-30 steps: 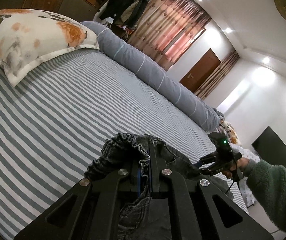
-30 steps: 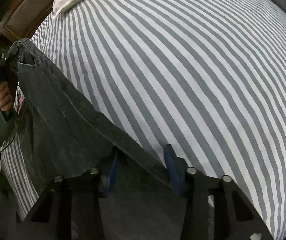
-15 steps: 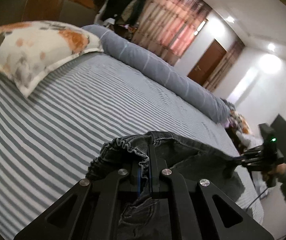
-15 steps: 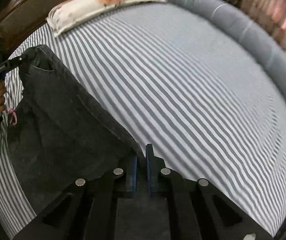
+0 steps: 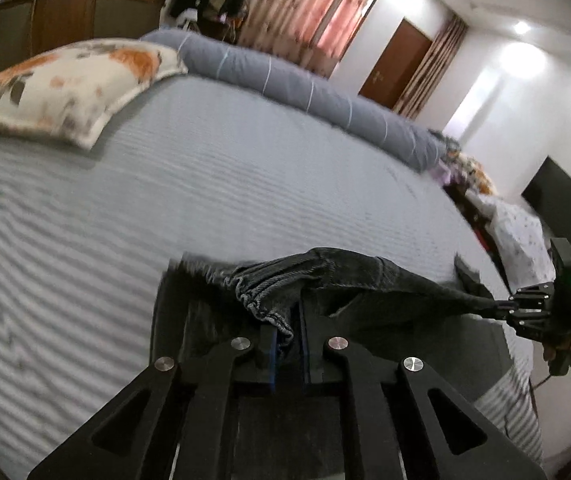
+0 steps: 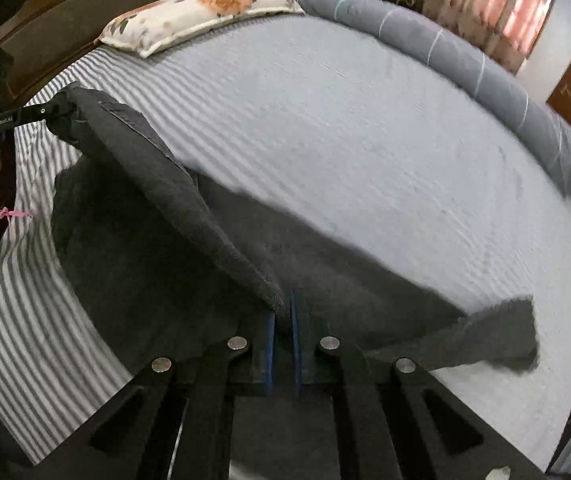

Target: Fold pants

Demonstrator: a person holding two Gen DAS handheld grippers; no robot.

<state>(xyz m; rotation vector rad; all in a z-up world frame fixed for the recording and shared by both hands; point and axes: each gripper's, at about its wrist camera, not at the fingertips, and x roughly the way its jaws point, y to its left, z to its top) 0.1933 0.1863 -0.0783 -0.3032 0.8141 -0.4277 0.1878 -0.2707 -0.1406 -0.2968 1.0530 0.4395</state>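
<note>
"GenRobot.AI" reads on the left gripper, its jaws just opening, with the elastic waistband of the pants between them. The right gripper, narrow, now pinches the stretched waistband; it gaped a second ago. Only the right view shows a trouser leg trailing over the striped bed.

1. From my right wrist camera I can read one marking: white lettering "GenRobot.AI" along the black side of the left gripper, at the left edge of the view.
2. On my left wrist camera I can read no text; the right gripper carries only a small green light, no letters.
3. I find no other labels, numbers or signs legible in either view.
</note>
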